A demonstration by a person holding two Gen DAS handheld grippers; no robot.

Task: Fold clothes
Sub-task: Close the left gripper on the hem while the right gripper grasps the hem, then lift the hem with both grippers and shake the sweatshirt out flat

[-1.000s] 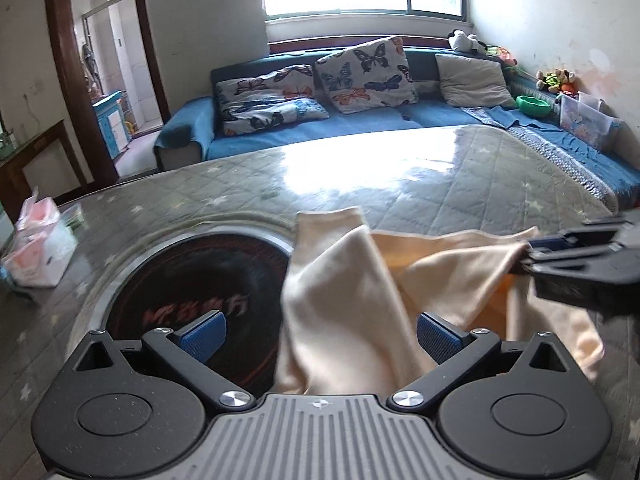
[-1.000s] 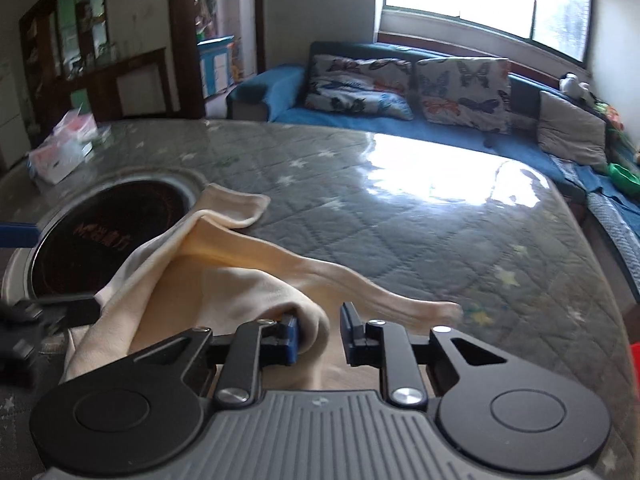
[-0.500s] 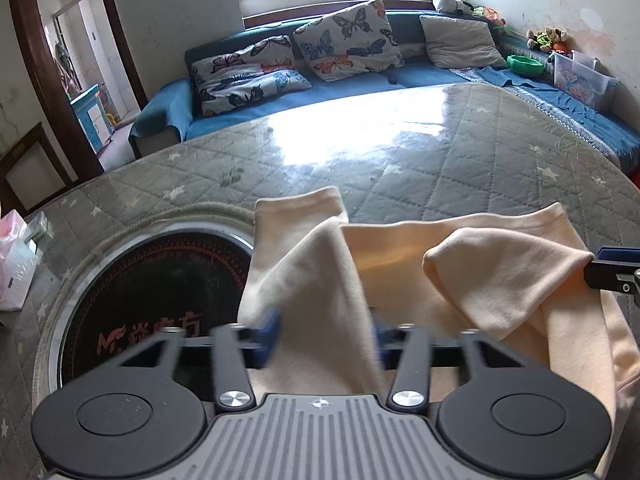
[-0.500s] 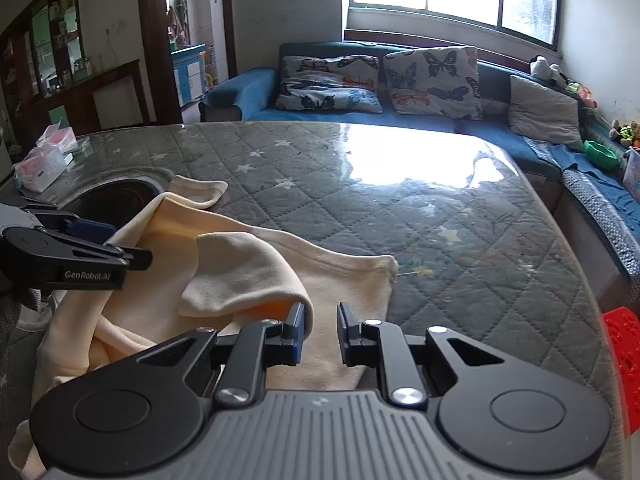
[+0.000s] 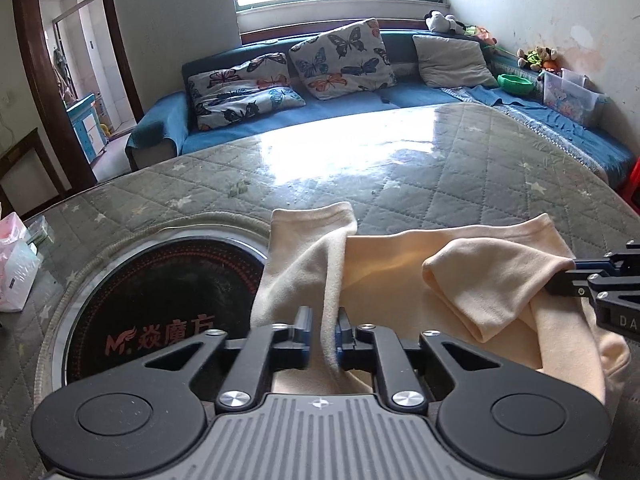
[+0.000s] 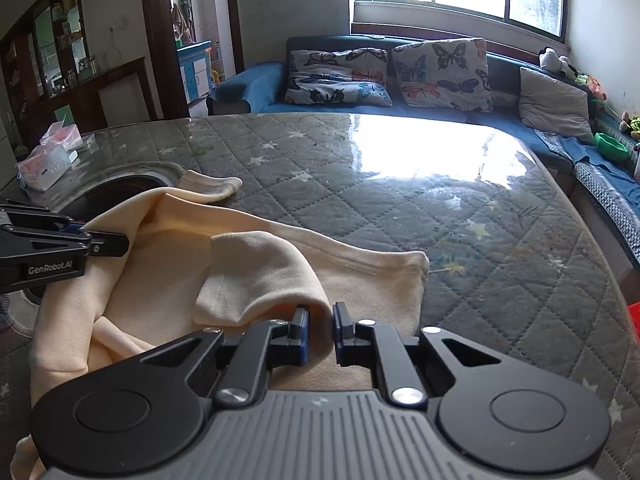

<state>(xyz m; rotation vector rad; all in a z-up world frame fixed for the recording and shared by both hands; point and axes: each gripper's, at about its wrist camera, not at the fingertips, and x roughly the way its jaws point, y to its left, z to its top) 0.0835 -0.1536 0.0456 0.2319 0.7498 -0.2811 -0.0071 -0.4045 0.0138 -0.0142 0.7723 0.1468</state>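
- Your left gripper is pinched on a raised ridge of the cream garment, its blue pads pressing the fabric from both sides.
- Your right gripper is clamped narrow on a folded flap of the same garment, near its hem.
- The garment lies crumpled on the quilted table cover, one sleeve reaching toward the round black cooktop set into the table.
- A pink tissue pack sits at the table's far left edge, well apart from the garment.
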